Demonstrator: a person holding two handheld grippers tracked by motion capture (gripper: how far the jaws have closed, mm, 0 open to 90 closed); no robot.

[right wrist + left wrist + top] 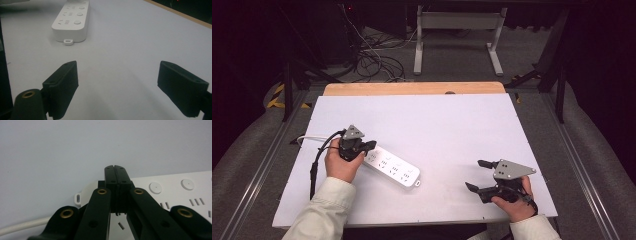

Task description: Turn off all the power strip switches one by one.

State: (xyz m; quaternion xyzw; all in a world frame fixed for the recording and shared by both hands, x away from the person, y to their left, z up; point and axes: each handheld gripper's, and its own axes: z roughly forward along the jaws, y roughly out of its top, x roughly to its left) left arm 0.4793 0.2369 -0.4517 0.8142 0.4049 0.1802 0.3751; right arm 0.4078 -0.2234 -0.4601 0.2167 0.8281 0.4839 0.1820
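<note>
A white power strip (391, 167) lies slanted on the white table (437, 125), its cord (307, 138) leading off to the left. My left gripper (371, 145) hovers over the strip's left end, jaws pressed together with nothing between them. In the left gripper view the shut fingertips (115, 173) sit above the strip's end (175, 192) near its mounting tab (78, 198), and the white cord (22, 226) runs beneath. My right gripper (476, 175) rests at the front right, jaws wide apart and empty. In the right gripper view the strip (71, 21) lies ahead, beyond the open gripper (117, 77).
A wooden strip (412, 88) borders the table's far edge. Beyond it stand a white frame (457, 35) and tangled cables (372, 55) on the floor. A black cable (314, 167) trails from the left gripper along the forearm.
</note>
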